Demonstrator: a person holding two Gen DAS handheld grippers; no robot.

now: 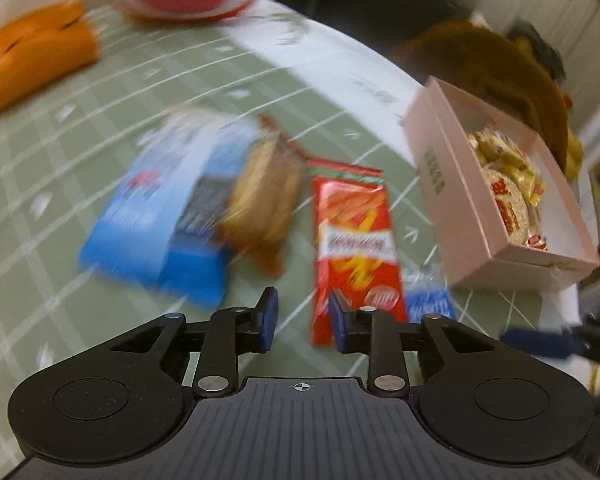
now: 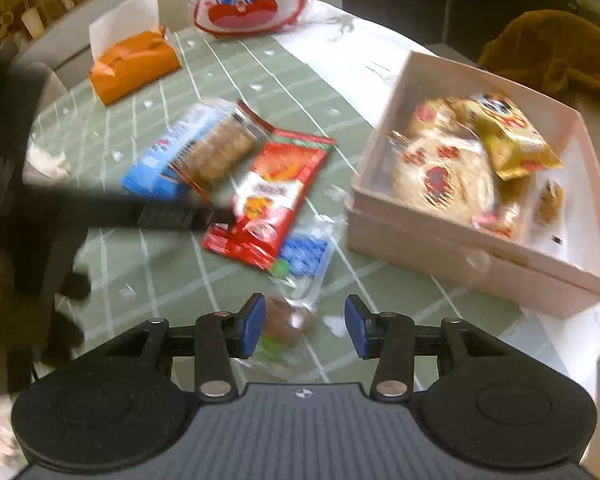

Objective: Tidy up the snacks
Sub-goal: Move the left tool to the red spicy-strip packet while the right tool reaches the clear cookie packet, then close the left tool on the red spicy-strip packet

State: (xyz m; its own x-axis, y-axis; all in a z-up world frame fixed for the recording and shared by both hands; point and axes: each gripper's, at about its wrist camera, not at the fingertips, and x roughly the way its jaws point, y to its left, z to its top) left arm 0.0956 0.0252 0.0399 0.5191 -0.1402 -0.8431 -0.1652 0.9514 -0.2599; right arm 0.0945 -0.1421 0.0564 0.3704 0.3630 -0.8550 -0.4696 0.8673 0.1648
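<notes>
Several snacks are already lodged in the pink box (image 2: 476, 248), ahead and to the right of the right claw (image 2: 305, 326): a round patterned pack (image 2: 444, 178), a gold packet (image 2: 508, 136) and some smaller pieces. That part of the sorting is judged done.

Four or so items are left loose on the bench (image 2: 172, 272). A red packet (image 1: 354, 240) is found just ahead of the left claw (image 1: 303, 318), its near end just beyond the right-hand pad. Beyond and to the left of that claw a brown biscuit pack (image 1: 266, 196) is overlapped onto a blue pack (image 1: 160, 216). A clear wrapper with blue print and a brown sweet (image 2: 290, 320) is seen right at the right claw, partly between its pads.

The left claw is held slightly apart with nothing gripped. The right claw is held apart around the wrapper; no pressing of the pads on it can be made out.

Farther off, an orange tissue pack (image 2: 134, 66) and a rabbit-faced bag (image 2: 246, 0) are seen, perhaps not part of the job.
</notes>
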